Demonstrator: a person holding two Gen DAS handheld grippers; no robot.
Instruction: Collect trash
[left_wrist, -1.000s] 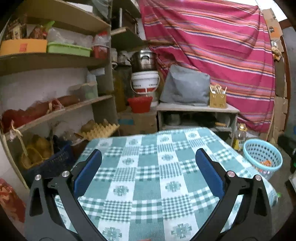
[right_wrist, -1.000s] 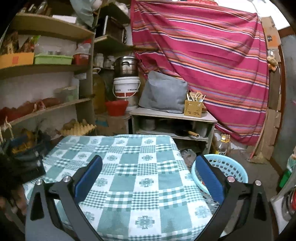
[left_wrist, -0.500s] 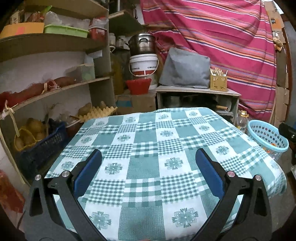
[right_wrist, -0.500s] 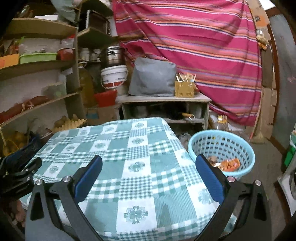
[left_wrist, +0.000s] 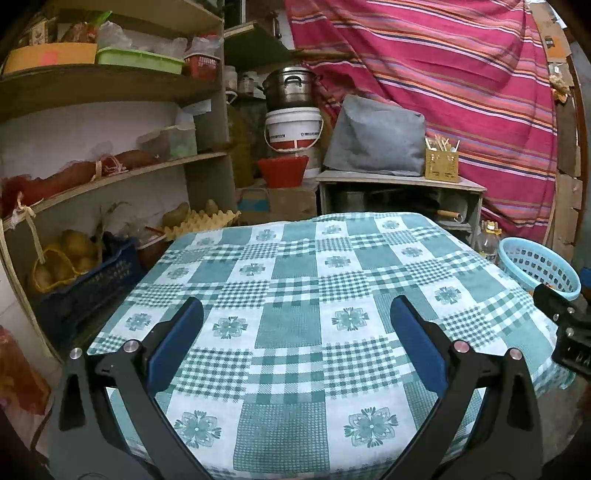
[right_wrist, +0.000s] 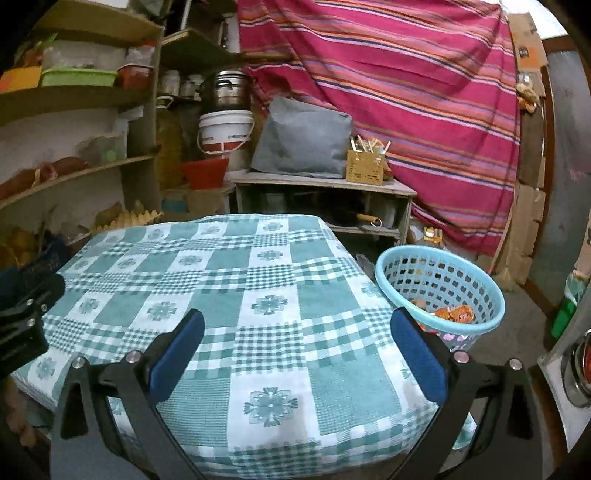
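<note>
A table with a green-and-white checked cloth (left_wrist: 295, 295) (right_wrist: 229, 288) fills both views, with nothing lying on it. To its right on the floor stands a light blue plastic basket (right_wrist: 439, 291) (left_wrist: 535, 266) holding orange wrappers (right_wrist: 454, 314). My left gripper (left_wrist: 295, 332) hovers open over the near part of the cloth, nothing between its blue pads. My right gripper (right_wrist: 297, 338) is open too, over the table's near right corner, its right finger close to the basket. Each gripper's black frame shows at the edge of the other's view.
Wooden shelves (left_wrist: 110, 177) with crates, bags and an egg tray line the left wall. Behind the table stand a low cabinet (right_wrist: 321, 195), a grey bag, a bucket with a pot and a striped red curtain (right_wrist: 406, 92). A bottle (left_wrist: 487, 240) stands by the basket.
Both grippers have pulled back and tilted down, so more of the tablecloth shows. The basket and its wrappers have come into fuller view on the right. Both stay open.
</note>
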